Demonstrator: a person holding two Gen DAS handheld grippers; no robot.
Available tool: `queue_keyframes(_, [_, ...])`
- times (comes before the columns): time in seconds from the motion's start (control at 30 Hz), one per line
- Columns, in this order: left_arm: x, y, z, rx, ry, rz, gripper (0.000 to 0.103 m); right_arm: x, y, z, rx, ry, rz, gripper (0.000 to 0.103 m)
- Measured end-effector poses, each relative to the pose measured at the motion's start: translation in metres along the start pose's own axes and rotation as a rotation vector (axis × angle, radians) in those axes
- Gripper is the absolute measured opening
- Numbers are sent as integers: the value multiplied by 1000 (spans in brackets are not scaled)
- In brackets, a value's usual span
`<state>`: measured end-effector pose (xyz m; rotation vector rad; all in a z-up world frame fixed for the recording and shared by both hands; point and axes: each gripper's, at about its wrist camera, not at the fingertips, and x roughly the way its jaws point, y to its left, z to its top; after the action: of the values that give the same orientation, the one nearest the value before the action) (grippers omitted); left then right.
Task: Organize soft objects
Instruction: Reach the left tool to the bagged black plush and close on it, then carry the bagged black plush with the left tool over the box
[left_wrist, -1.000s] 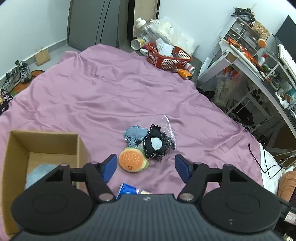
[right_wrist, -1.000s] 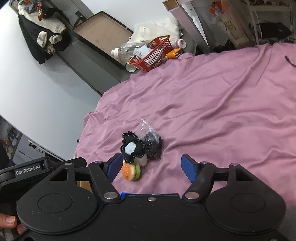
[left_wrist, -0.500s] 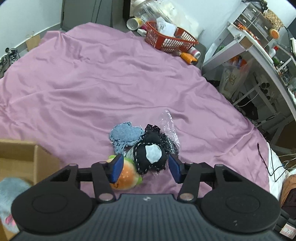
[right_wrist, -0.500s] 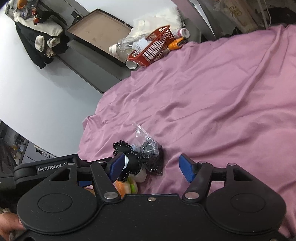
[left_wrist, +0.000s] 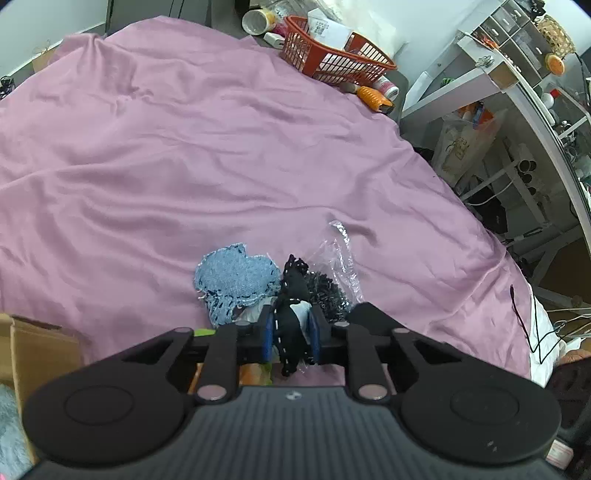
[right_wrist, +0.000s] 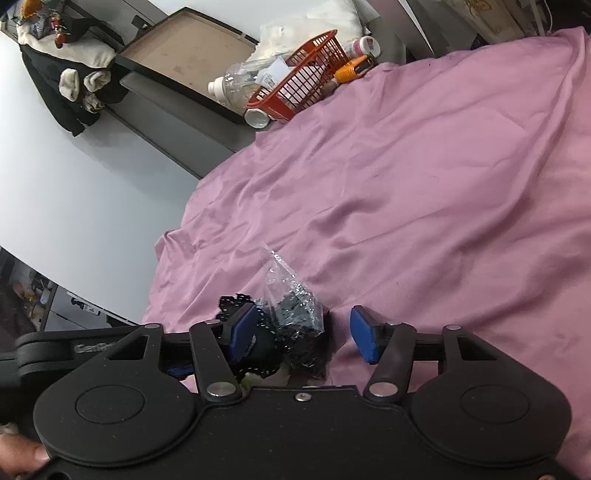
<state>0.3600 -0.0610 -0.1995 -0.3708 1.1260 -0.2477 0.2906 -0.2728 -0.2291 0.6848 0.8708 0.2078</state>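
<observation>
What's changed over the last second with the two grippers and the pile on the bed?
The left gripper moved forward off the orange plush and closed on the black stitched toy. The right gripper eased closer, jaws open around the clear bag. The denim patch, pink sheet and red basket stayed put.

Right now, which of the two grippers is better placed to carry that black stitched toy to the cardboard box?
The left gripper: it is already shut on the black stitched toy, and the cardboard box sits on its side. The right gripper is open.
</observation>
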Motion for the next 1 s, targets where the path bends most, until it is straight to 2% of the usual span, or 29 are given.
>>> queue_keyframes(0.13, [-6, -2, 0, 7, -15, -6, 16, 6, 1, 0, -8, 12, -16, 43])
queue_keyframes(0.2, [-9, -2, 0, 8, -18, -7, 16, 6, 2, -2, -17, 15, -15, 24])
queue_keyframes(0.3, [-15, -4, -2, 6, -29, -11, 16, -1, 6, -4, -35, -6, -18, 19])
queue_keyframes(0.53, [-36, -14, -10, 17, -62, -30, 16, -32, 10, -7, -33, -59, -62, 14])
queue_keyframes(0.7, [-55, -19, -20, 26, -77, -38, 16, -55, 20, -12, -37, -89, -129, 12])
queue_keyframes(1.0, [-101, -16, -36, 43, -120, -29, 16, -87, 46, -20, -72, -132, -155, 12])
